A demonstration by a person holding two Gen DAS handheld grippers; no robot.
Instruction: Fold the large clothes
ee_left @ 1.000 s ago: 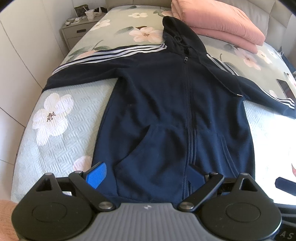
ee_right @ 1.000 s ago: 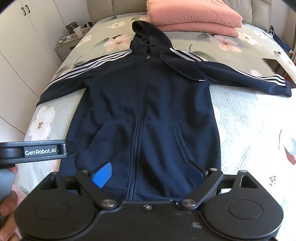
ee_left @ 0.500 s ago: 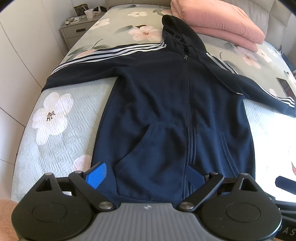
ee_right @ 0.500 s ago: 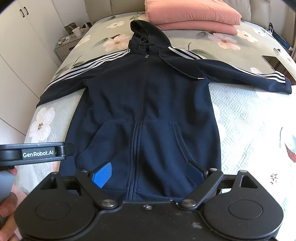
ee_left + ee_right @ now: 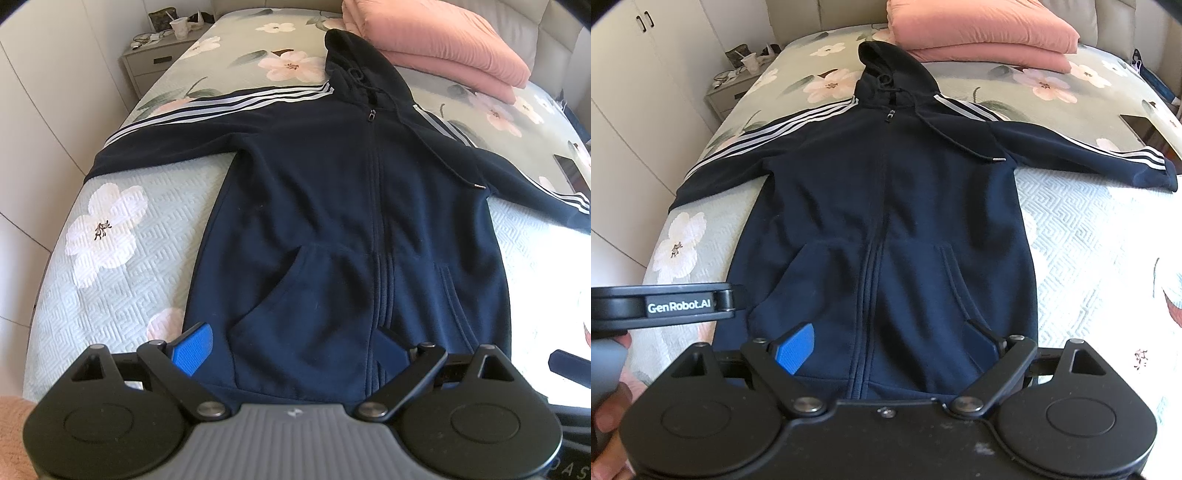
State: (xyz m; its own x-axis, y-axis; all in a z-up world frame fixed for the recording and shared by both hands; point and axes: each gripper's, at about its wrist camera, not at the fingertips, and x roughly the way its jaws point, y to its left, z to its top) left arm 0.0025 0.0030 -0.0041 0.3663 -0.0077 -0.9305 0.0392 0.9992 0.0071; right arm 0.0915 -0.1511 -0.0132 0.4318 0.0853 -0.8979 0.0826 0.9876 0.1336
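Observation:
A navy zip hoodie (image 5: pixel 332 206) with white sleeve stripes lies flat, front up, on the bed, sleeves spread to both sides and hood toward the pillows. It also shows in the right wrist view (image 5: pixel 886 206). My left gripper (image 5: pixel 291 349) is open, held above the hem, its blue pads (image 5: pixel 192 347) wide apart. My right gripper (image 5: pixel 886 347) is open too, above the hem, holding nothing. The left gripper's body shows at the left edge of the right wrist view (image 5: pixel 665 306).
The bed (image 5: pixel 122 266) has a pale floral quilt. Folded pink bedding (image 5: pixel 436 44) lies by the headboard. A nightstand (image 5: pixel 155 62) with clutter stands at the far left beside white wardrobes (image 5: pixel 639 92). A dark tablet (image 5: pixel 1141 125) lies at the bed's right edge.
Both views have crept slightly forward and lower over the hem. The hoodie has not moved and both grippers stay open.

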